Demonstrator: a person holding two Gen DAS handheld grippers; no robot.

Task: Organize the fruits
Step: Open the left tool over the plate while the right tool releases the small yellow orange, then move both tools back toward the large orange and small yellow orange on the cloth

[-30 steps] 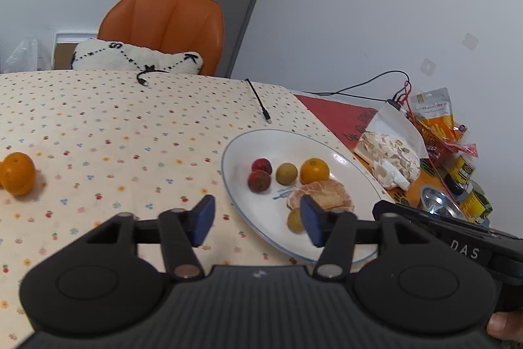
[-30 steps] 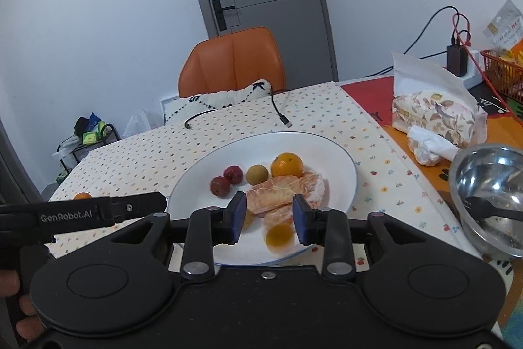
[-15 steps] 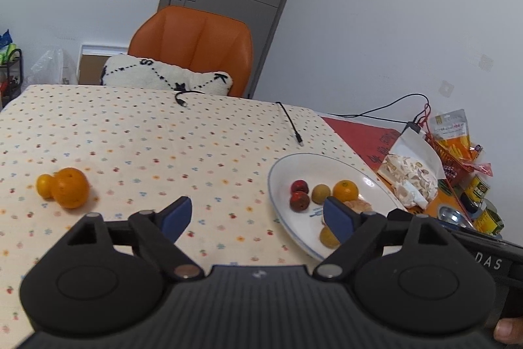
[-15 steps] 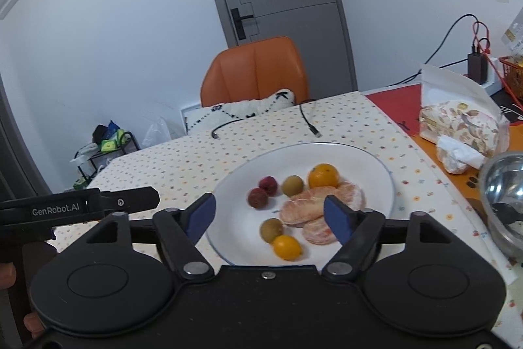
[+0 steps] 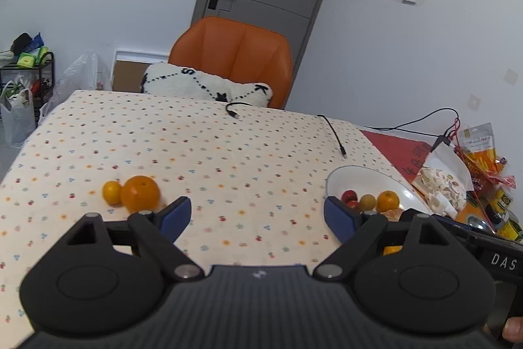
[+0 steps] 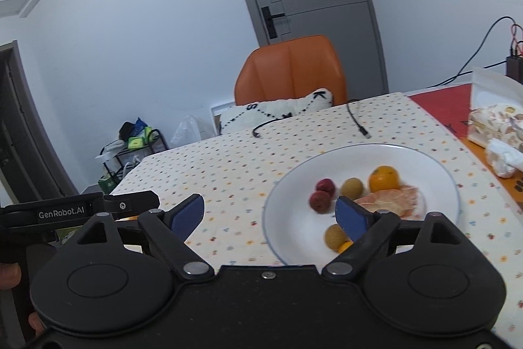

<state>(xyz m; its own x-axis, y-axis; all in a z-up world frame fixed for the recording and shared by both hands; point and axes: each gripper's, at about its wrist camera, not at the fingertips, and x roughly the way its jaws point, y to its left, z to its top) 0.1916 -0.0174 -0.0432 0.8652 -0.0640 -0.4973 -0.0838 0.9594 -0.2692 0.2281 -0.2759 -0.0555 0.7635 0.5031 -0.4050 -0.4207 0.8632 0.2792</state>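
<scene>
**Q:** what are your tongs doing right now? holding any fruit?

**A:** nope, both sets are empty on my end. My left tongs (image 5: 258, 216) are spread wide, blue pads far apart, nothing between them but the dotted cloth on the surface (image 5: 202, 152). They hang above it, not touching anything I can see. Just past the left pad sits a big orange (image 5: 140, 193) with a small orange fruit (image 5: 112, 192) touching its left side, both on the cloth and well apart from the plate (image 5: 405, 188).

**Q:** and the right side?

**A:** My right tongs (image 6: 270, 213) are released too, spread about as wide. The right pad overlaps the plate (image 6: 294, 237) in my view, but I can't tell if it's touching anything or just hovering over it. On that plate I see two red lychee-looking fruits (image 6: 322, 194) side by side, a greenish-brown round one (image 6: 352, 188) next to them, a small orange (image 6: 384, 179), and a peeled citrus (image 6: 392, 201) right in front of the orange. Another brownish fruit (image 6: 335, 236) sits nearer the rim, with a small orange one (image 6: 345, 247) tucked against it, half hidden by my tong arm.

**Q:** anything else around?

**A:** orange chair (image 5: 232, 61) with a white cushion (image 5: 209, 87) at the far edge, and a couple of black cables (image 5: 331, 130) lying on the cloth.
</scene>
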